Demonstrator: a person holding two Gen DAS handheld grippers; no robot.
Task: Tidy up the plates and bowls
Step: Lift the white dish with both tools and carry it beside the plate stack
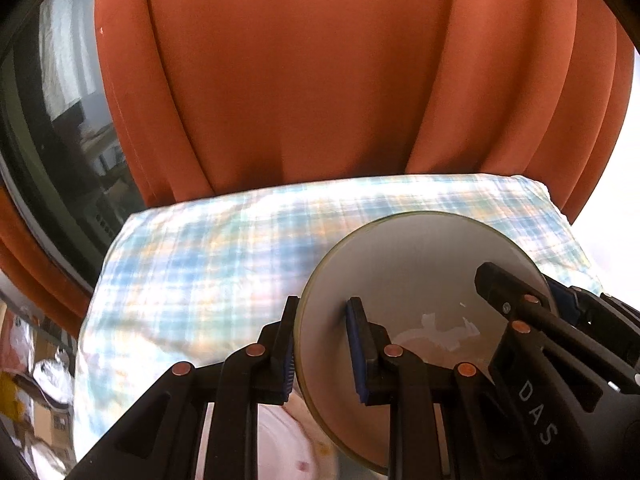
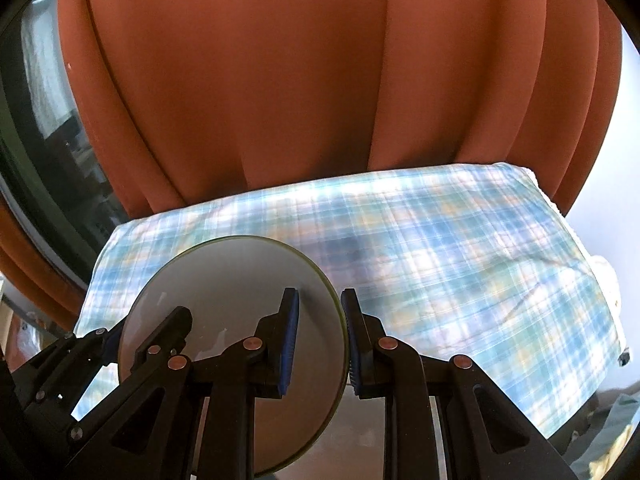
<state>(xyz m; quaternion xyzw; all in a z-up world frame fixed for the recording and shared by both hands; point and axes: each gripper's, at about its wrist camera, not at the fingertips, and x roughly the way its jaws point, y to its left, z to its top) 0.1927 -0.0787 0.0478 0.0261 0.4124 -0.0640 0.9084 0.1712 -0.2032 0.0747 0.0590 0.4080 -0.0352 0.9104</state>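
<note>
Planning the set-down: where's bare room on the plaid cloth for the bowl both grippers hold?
The plaid cloth is bare from the bowl back to the orange curtain and out to both side edges. Crowded only near the camera, where the left gripper and right gripper clamp opposite sides of the rim. The cloth beneath the bowl is hidden.

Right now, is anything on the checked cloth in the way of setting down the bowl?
Nothing visible: the checked cloth ahead of the grey bowl lies bare up to the orange curtain. What lies under the bowl is hidden.
</note>
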